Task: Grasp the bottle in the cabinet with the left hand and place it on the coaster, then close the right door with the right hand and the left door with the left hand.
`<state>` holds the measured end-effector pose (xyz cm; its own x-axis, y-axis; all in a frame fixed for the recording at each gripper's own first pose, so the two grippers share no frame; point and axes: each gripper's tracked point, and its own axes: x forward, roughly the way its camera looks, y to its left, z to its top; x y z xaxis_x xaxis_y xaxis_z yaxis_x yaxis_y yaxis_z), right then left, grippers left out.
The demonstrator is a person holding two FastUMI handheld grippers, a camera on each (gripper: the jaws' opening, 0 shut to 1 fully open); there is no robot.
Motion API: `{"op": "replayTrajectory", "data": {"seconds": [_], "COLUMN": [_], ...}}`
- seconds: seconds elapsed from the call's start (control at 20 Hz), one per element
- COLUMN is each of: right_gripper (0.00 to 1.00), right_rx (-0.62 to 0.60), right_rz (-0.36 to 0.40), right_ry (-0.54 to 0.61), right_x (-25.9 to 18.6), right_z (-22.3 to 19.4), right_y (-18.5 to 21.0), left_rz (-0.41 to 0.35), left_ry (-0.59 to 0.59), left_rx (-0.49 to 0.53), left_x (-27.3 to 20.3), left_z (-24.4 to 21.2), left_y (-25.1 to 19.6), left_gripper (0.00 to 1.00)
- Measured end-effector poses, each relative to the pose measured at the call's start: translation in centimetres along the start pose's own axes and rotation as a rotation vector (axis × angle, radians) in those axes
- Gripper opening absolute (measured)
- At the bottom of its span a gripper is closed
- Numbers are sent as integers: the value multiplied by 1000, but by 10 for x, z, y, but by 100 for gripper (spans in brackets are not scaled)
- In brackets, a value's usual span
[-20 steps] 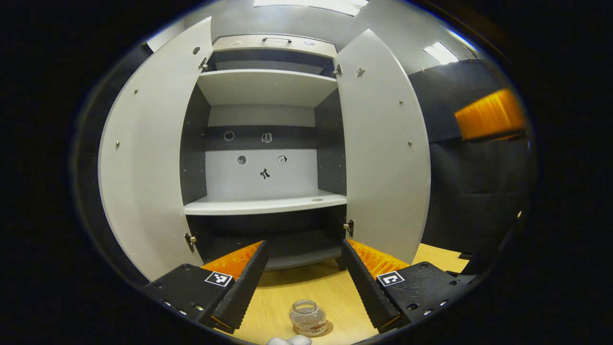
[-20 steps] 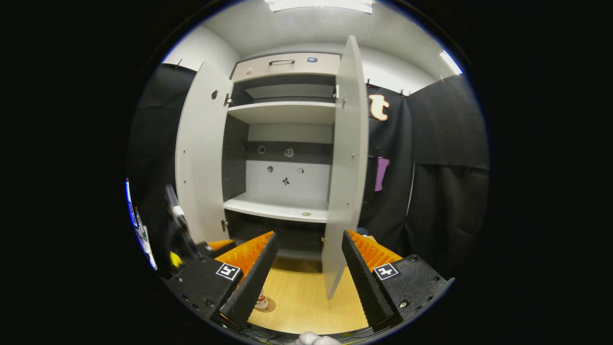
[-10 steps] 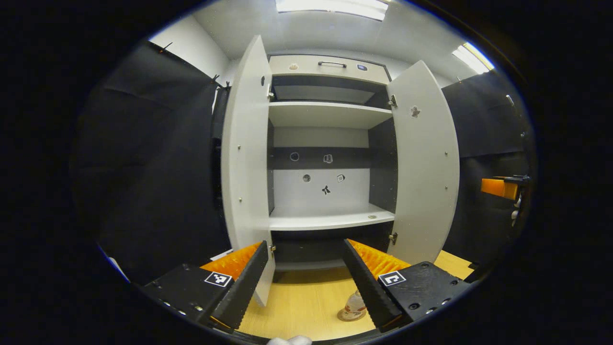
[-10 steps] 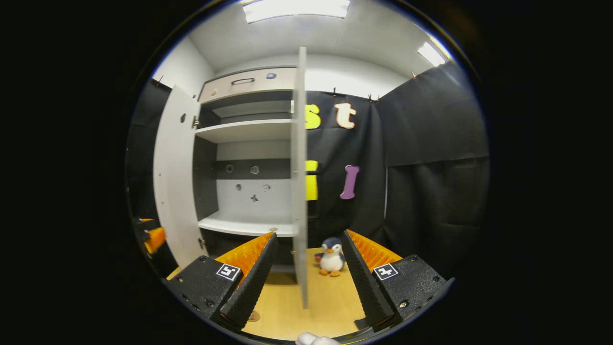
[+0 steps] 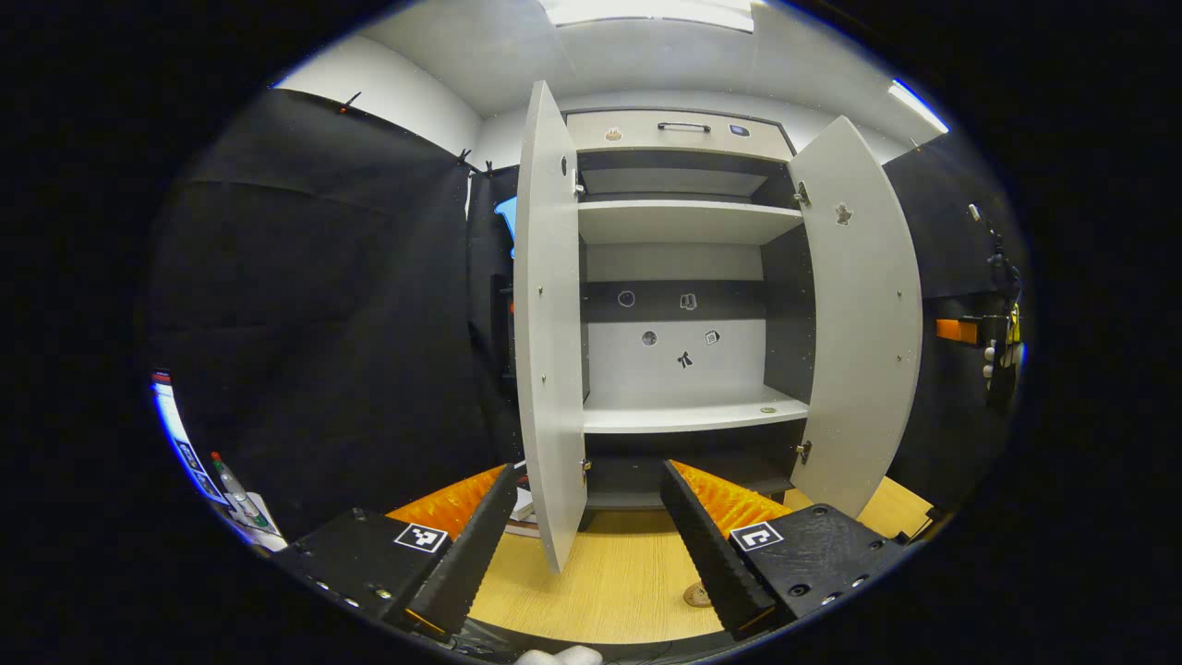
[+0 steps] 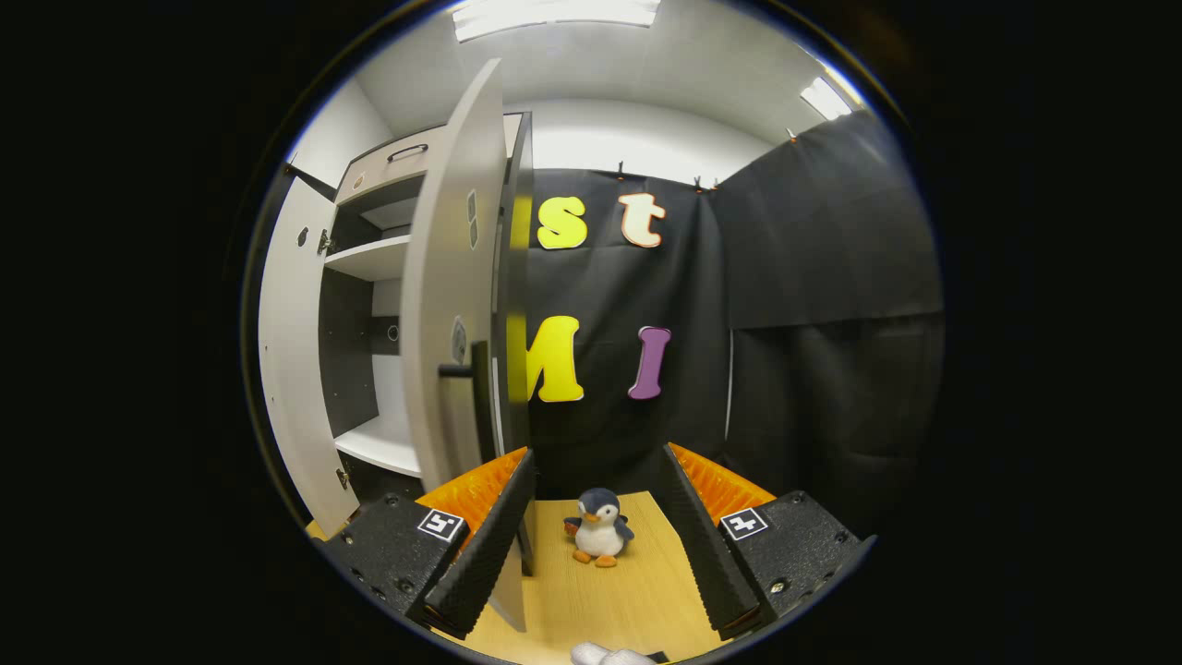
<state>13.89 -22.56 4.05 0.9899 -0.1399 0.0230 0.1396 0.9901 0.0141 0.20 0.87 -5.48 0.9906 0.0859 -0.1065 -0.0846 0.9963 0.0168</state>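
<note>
Both cabinet [image 5: 683,277] doors standing open. Left gripper [image 5: 586,536] fingers spread wide, holding nothing, aimed at the cabinet front with the left door [image 5: 548,323] edge-on just ahead between them. Right gripper [image 6: 596,536] fingers also spread wide and empty, sitting outside the right door [image 6: 450,305], outer face and dark handle [image 6: 462,371] in sight just left of the left finger. Shelves [image 5: 688,416] bare apart from a small round mark near the right end, so bottle judged already out of the cabinet. Coaster [image 5: 694,596] seen as a small round disc on the counter [image 5: 609,582] by the left gripper's right finger; bottle itself hidden behind that finger or cropped, cannot confirm it sits there. Toy penguin [image 6: 598,528] on the counter between the right gripper's fingers, not part of the job. Judged: pick-and-place likely done, door closing not yet done. Left to do: push right door shut with the right gripper, then left door with the left. Right gripper looks placed for the first push.
</note>
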Motion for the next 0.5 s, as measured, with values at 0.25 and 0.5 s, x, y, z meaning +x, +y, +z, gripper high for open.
{"op": "replayTrajectory", "data": {"seconds": [0.25, 0.5], "right_gripper": [83, 78], "right_rx": [-22, -11], "right_rz": [123, 188], "right_ry": [31, 68], "right_x": [27, 21], "right_z": [3, 0], "right_y": [26, 46], "left_rz": [20, 46], "left_ry": [18, 20], "left_rx": [-10, -23], "left_x": [-5, -6], "left_z": [-2, 1], "left_y": [-11, -14], "left_gripper": [95, 95]}}
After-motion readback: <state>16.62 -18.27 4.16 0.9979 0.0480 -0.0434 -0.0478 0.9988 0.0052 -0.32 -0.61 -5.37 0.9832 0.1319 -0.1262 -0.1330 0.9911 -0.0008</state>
